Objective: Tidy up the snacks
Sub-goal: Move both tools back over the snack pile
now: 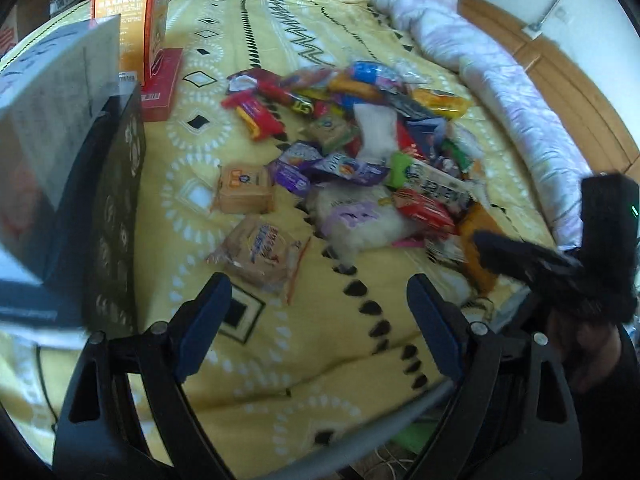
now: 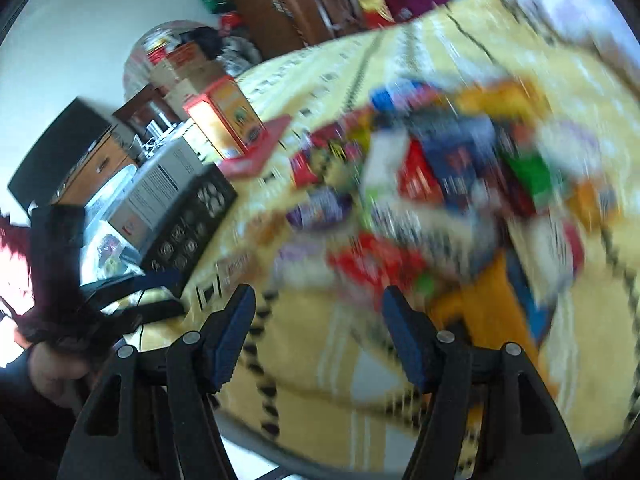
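A heap of wrapped snacks (image 1: 360, 140) lies on a yellow patterned bedspread (image 1: 304, 344). Nearest my left gripper (image 1: 320, 292) are a clear-wrapped round cake (image 1: 260, 252) and a tan biscuit pack (image 1: 244, 188). The left gripper hangs open above bare spread, with nothing between its fingers. In the right wrist view the snack heap (image 2: 440, 184) is blurred. My right gripper (image 2: 318, 300) is open just short of a red packet (image 2: 372, 260) and holds nothing. Each gripper shows in the other's view: the right gripper (image 1: 520, 256) at the right edge, the left gripper (image 2: 132, 300) at the lower left.
A black patterned box (image 1: 116, 200) with a grey box (image 1: 60, 120) in it stands at the left. Behind it are an upright orange-red carton (image 1: 132, 20) and a flat red box (image 1: 164, 84). A rolled pale quilt (image 1: 480, 60) and wooden bed frame (image 1: 580, 92) line the right side.
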### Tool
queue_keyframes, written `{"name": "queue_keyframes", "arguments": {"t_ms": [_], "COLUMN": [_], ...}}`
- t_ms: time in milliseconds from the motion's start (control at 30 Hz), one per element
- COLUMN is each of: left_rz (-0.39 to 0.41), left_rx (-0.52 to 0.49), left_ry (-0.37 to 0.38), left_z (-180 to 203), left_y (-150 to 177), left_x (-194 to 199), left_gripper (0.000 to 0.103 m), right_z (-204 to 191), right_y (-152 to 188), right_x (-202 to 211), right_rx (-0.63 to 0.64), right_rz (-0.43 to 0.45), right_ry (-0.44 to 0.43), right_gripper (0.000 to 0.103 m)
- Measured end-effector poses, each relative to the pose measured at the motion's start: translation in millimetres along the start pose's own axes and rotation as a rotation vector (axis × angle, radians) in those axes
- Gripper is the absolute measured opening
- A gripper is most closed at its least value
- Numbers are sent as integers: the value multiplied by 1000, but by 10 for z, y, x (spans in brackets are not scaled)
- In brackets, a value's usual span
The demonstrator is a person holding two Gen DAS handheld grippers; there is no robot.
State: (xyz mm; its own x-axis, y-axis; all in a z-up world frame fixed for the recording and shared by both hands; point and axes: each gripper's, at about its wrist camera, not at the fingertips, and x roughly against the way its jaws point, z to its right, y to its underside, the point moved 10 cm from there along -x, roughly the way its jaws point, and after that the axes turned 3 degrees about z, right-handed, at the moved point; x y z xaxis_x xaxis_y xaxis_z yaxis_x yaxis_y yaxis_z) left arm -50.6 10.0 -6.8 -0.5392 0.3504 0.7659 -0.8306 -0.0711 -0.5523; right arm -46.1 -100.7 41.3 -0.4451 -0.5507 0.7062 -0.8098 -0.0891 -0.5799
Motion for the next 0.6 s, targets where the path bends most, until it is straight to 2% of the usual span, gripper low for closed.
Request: {"name": "queue_keyframes", "arguments": {"t_ms": [133, 267, 333, 433, 467, 500, 600], "left_rz": [-13, -17, -35, -22, -17, -18, 0], "left_rx": [-19, -22, -8, -26, -23, -21, -17], "left_ry": [-56, -115, -119, -121, -108, -93, -87], "left_z": [-75, -231, -303, -296, -282, -263, -274], "left_y": [-47, -55, -11, 18, 23, 38, 87], "left_x": [-253, -429, -489, -432, -397, -361, -217], "left_gripper": [89, 89, 82, 66, 47, 44, 44], "right_z": [48, 16, -23, -103, -152, -190, -344], "right_y": [182, 116, 42, -49, -96, -126, -230], "right_x": [35, 56, 81, 110, 115, 108, 15], "right_rx": [5, 25, 27, 40, 50, 54, 76], "right_rz": [-10, 9, 21, 36, 41, 45, 46], "right_ry": [-5, -23, -38, -65, -75, -85, -107], "right_gripper": [69, 69, 69, 69, 69, 69, 69]}}
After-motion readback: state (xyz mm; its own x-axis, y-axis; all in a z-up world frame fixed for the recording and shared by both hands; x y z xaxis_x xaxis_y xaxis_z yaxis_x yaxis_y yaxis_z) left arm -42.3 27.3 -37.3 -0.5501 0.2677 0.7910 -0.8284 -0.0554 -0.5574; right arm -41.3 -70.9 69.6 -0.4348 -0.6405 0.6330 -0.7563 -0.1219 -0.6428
